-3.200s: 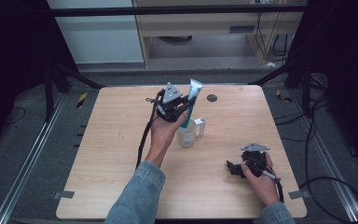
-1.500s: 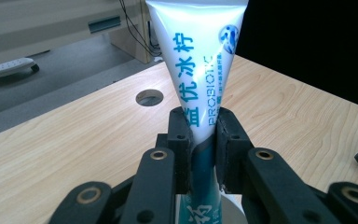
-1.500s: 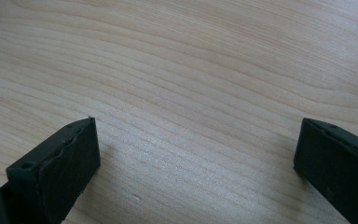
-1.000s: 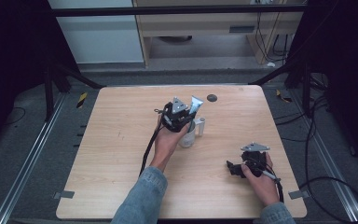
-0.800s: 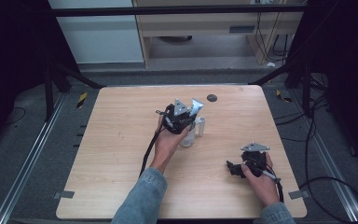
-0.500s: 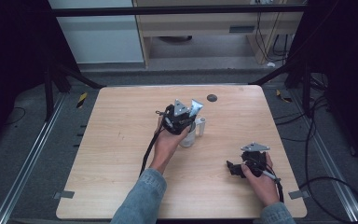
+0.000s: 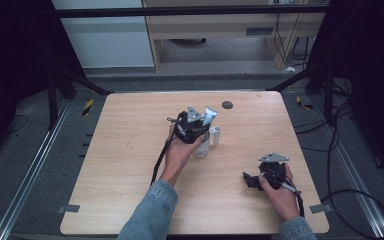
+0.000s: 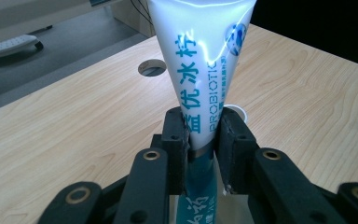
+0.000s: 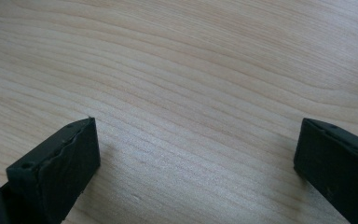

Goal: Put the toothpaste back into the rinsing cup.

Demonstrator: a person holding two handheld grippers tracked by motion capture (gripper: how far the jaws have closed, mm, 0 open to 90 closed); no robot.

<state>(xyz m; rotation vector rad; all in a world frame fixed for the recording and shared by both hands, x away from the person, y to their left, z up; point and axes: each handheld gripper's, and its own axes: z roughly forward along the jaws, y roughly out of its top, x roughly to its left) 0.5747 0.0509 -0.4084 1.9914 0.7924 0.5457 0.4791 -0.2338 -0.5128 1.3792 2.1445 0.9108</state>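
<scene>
1. Left gripper view: the tube (image 8: 200,70) stands upright, crimped end up, and its lower part runs down out of sight between the jaws. In the high view I place it over the clear cup (image 7: 201,147) near the middle of the table (image 7: 130,150).
2. The left gripper (image 8: 200,123) clasps the tube across its narrow lower body. Its jaws have just been opening, with the tube between them and the pads seemingly touching it.
3. Risk, as I judge it: if the release finishes before the tube's lower end is seated in the cup, the tube may tip over the rim and fall onto the table.
4. Risk: the slick tube could drag on one pad as I pull away, which would tilt the light cup or knock the small white pot (image 7: 215,136) just beside it.
5. The right gripper (image 9: 196,140) rests released, nothing between its jaws, well apart at the near right. It cannot steady the cup from there.
</scene>
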